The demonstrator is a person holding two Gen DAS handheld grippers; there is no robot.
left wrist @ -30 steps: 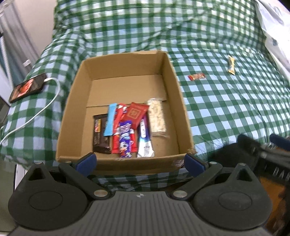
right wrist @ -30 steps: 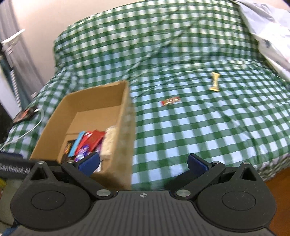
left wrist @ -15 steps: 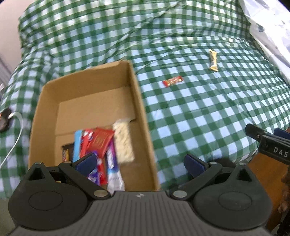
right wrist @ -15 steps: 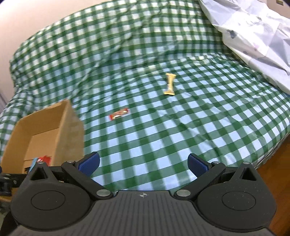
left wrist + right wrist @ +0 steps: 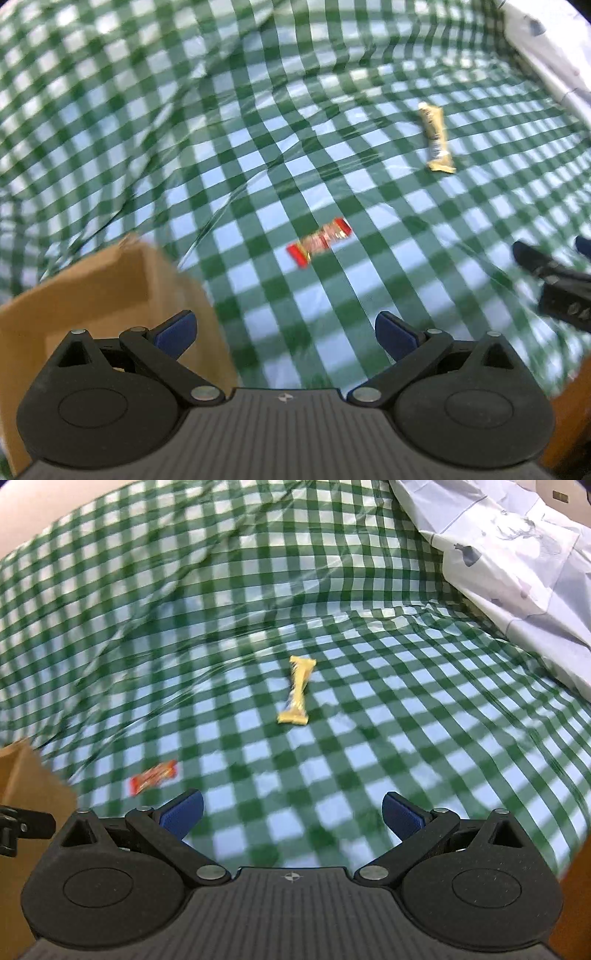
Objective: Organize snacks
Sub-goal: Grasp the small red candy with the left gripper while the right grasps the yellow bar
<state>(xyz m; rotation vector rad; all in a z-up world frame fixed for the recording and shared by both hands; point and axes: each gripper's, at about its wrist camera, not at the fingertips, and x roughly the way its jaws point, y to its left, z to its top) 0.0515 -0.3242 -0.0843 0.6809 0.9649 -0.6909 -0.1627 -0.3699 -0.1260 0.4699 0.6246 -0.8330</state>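
**Both grippers swung right, off the box, toward loose snacks**

Since the earlier frames we have swung both grippers to the right. In the left wrist view the cardboard box (image 5: pixel 110 291) has slid from centre frame to the lower-left corner, and its contents are no longer visible. In the right wrist view only a corner of the box (image 5: pixel 22 775) remains at the left edge.

Current state:

- Left gripper (image 5: pixel 285 329): jaws wide apart, nothing between the blue pads (image 5: pixel 176 327). It hangs above the green-and-white checked cover (image 5: pixel 258 110), w/ the box's right wall just beside its left finger.
- Right gripper (image 5: pixel 292 812): jaws wide apart, empty. Part of it also shows at the right edge of the left wrist view (image 5: pixel 554 280).
- Red snack wrapper (image 5: pixel 320 242): lies flat on the cover, ahead of the left gripper, near the box but apart from it. In the right wrist view it sits low left (image 5: pixel 153 776), between the box corner and the left finger.
- Yellow snack bar (image 5: pixel 297 690): lies on the cover straight ahead of the right gripper, approx. centred between its fingers, twisted at mid-length. Seen upper right in the left wrist view (image 5: pixel 436 137), well apart from the red wrapper.
- Pale printed bedding (image 5: pixel 517 565): bunched at the far right of the bed.

Both views are motion-blurred; wrapper text is not legible.
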